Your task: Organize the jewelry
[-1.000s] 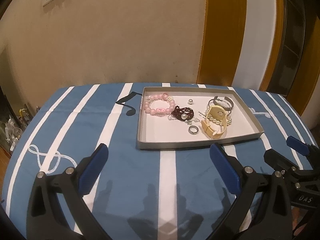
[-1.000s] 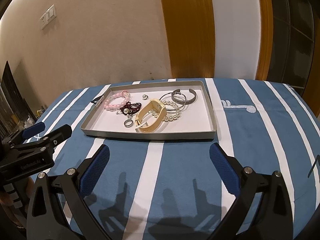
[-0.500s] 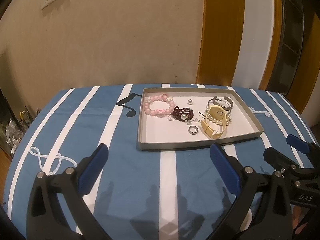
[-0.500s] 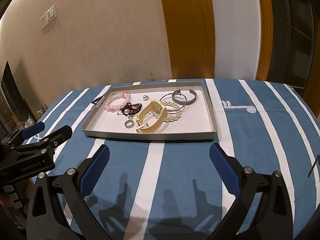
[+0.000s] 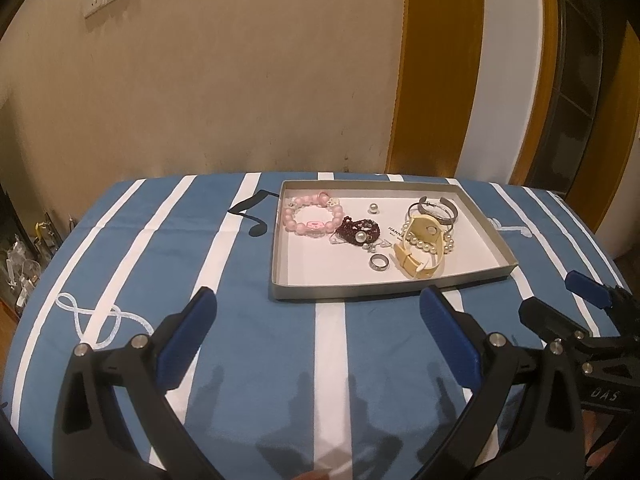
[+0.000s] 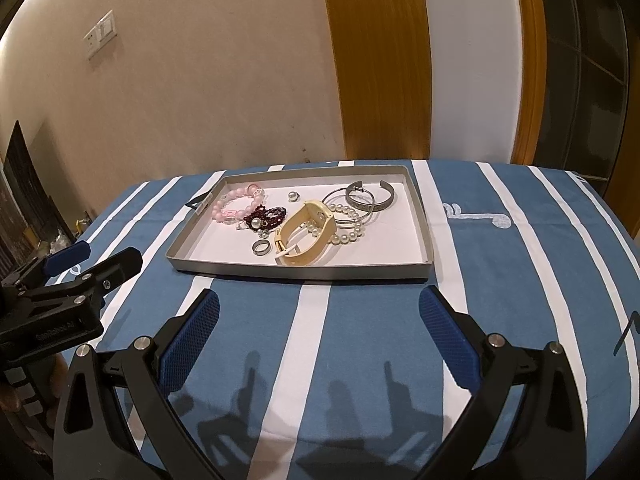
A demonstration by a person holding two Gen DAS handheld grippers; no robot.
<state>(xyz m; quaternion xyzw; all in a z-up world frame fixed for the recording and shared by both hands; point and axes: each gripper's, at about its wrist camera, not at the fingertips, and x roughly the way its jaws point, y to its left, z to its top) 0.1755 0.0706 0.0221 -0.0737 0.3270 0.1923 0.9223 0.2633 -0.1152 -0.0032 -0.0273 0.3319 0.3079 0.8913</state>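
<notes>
Blue cloth with white stripes covers the bench (image 5: 160, 264), and on it, toward the far side, sits the shallow grey tray (image 5: 280, 264) that holds all the jewelry. Inside lie a pink bead bracelet (image 5: 310, 218), a dark red bead bracelet (image 5: 358, 232) just beside it, a small silver ball (image 5: 373, 208), a plain ring (image 5: 378, 262), a cream watch strap (image 6: 306, 236) lying over a string of pearls (image 6: 346, 224), and two thin metal bangles (image 6: 366, 200) at the far right end. Most of them crowd together, some overlapping, so the pile would fit either jewelry waiting to be sorted or pieces gathered into one place (nothing lies loose on the cloth).

Over the last second almost nothing has shifted: both views have crept slightly, the tray's contents lie as they did. That suggests a pause, not a reach.

Both grippers hover over the near edge, well apart from the tray. The left gripper (image 5: 318, 322) has its jaws spread wide and empty; the right gripper (image 6: 318, 322) likewise.

Printed on the tray floor, "HANNA" can be read beside the strap, the rest hidden. The right gripper's body shows "DAS"; the left's lettering is too blurred to read.
</notes>
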